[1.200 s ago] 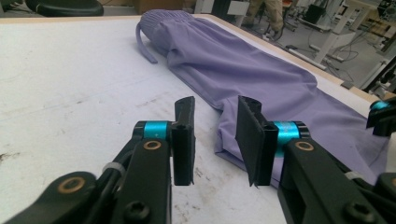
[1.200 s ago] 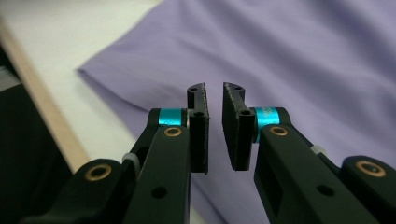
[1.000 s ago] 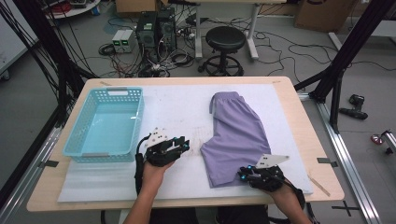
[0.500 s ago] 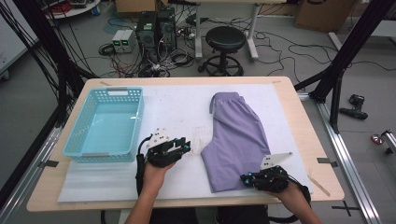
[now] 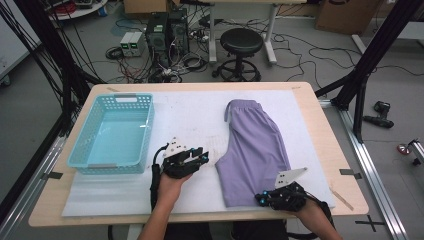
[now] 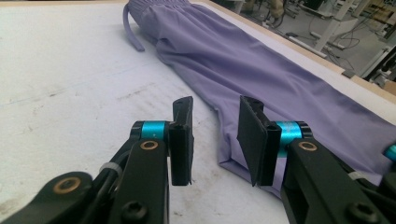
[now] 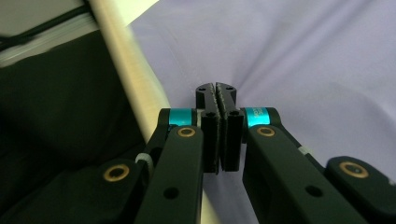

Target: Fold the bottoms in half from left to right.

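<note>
The purple shorts lie lengthwise away from the person, right of the basket. The right gripper has just closed, apparently pinching the near hem. The left gripper, jaws opening and empty, sits just beside the near-left corner.

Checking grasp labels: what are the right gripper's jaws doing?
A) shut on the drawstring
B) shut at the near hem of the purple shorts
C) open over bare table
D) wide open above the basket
B: in the right gripper view the right gripper has its jaws pressed together over the purple shorts, at their near hem by the table edge.
</note>
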